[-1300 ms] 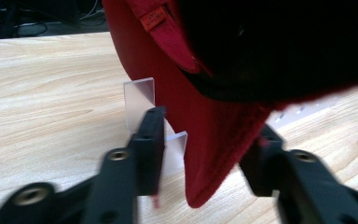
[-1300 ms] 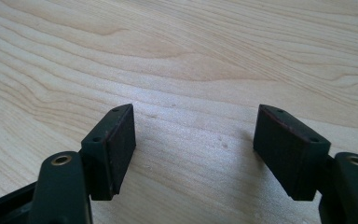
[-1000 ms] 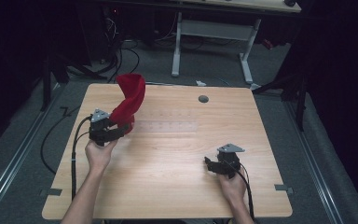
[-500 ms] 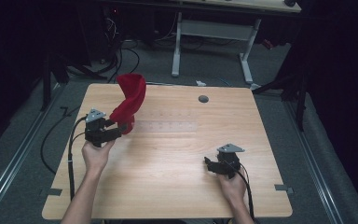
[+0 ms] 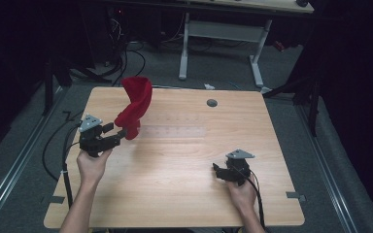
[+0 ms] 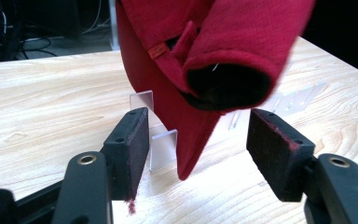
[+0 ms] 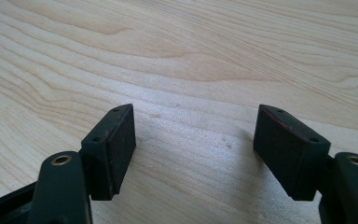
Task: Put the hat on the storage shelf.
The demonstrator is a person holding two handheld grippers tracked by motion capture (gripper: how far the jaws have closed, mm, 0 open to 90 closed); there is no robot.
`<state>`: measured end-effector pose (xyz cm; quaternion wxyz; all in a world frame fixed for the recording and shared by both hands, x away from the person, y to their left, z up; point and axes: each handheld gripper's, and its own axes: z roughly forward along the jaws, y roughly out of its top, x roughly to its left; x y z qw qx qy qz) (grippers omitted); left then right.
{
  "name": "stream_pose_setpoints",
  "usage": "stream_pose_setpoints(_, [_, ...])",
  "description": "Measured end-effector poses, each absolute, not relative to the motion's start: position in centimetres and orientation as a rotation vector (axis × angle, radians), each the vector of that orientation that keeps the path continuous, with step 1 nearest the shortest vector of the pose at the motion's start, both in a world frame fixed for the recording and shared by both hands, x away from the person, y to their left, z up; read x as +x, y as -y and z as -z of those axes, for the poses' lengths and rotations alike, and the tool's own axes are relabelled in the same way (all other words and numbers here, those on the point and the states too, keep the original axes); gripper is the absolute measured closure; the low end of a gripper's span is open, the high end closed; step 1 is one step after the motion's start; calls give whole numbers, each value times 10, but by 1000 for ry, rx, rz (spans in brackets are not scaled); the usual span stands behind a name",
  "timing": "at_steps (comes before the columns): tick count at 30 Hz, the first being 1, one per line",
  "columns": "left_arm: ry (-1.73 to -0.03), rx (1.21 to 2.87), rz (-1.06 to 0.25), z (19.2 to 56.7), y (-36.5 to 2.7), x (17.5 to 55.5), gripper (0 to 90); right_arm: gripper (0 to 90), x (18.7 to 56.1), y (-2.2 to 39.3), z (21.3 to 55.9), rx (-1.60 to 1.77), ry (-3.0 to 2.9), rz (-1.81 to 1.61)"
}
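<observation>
The wooden bench (image 5: 175, 184) is the biggest thing here, and I'll place everything by the red felt hat (image 5: 135, 104) that stands propped up near its far left part. In the left gripper view the hat seems to sit on a small clear plastic stand (image 6: 164, 148), its brim tip pointing down almost to the wood and its dark opening turned toward the camera.

The left claw (image 5: 118, 135) sits just on the near side of the hat, level with its lower edge. Its jaws are apart, with the hat's lowest point between them, but the pads do not press on the felt. The right claw (image 5: 217, 171) rests well away from the hat, at the near right of the bench, jaws spread over bare wood and holding nothing.

My reading is that the hat is either about to be gripped or just let go on its stand. If it is a grasp, the next move calls for easing forward and closing gently on the brim without knocking the stand.
</observation>
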<state>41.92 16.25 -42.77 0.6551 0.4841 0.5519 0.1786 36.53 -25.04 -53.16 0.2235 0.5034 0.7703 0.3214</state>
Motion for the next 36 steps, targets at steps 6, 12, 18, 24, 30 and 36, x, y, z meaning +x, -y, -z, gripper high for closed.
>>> stream_pose_setpoints(6, [-1247, 1085, -407, 426, -167, 406, 394, 300, 365, 249, 532, 1377, -2140, -894])
stream_pose_setpoints(12, [-1255, 1068, -365, 425, -176, 394, 395, 300, 365, 248, 532, 1373, -2142, -895])
stream_pose_setpoints(18, [-1266, 1067, -365, 428, -182, 385, 396, 300, 365, 248, 532, 1368, -2146, -896])
stream_pose_setpoints(24, [-1275, 1045, -349, 433, -186, 373, 396, 300, 365, 248, 532, 1364, -2147, -896])
stream_pose_setpoints(30, [-1283, 1039, -341, 440, -187, 363, 395, 300, 365, 248, 532, 1368, -2147, -896])
stream_pose_setpoints(36, [-1283, 1051, -336, 446, -183, 357, 394, 300, 365, 248, 532, 1368, -2147, -897])
